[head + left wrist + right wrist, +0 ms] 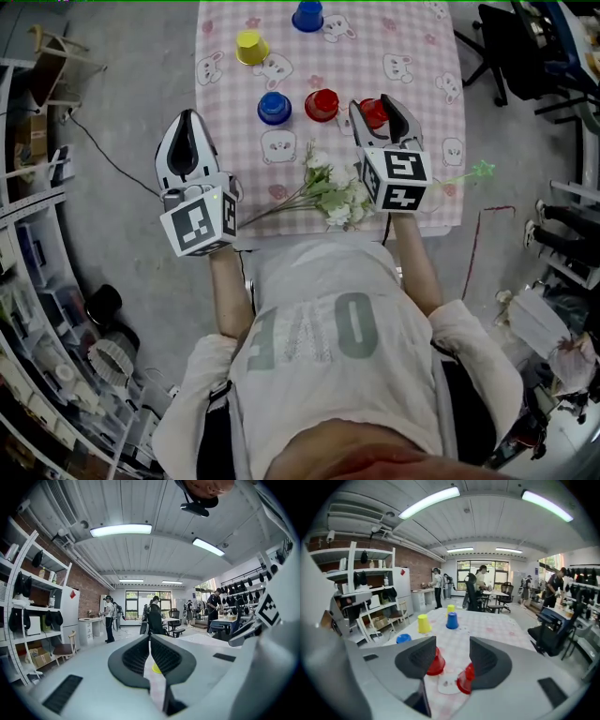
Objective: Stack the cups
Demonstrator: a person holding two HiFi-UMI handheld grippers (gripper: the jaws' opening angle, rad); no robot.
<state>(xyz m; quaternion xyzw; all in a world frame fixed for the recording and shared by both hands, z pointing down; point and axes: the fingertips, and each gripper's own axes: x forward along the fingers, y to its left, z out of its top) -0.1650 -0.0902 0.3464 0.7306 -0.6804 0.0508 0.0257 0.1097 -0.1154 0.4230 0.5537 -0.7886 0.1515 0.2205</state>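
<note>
While left tongs (187,117) sit clenched, released right tongs (452,646) half-hide two red cups (437,663) (465,679).

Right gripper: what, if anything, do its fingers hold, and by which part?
Nothing is held. The right gripper has its fingers apart with only tablecloth showing between them; two red cups stand beyond.

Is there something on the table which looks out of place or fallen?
Yes. A bunch of white flowers lies flat at the near edge of the table, in no vase; one green sprig sticks out past the table's right edge.
</note>
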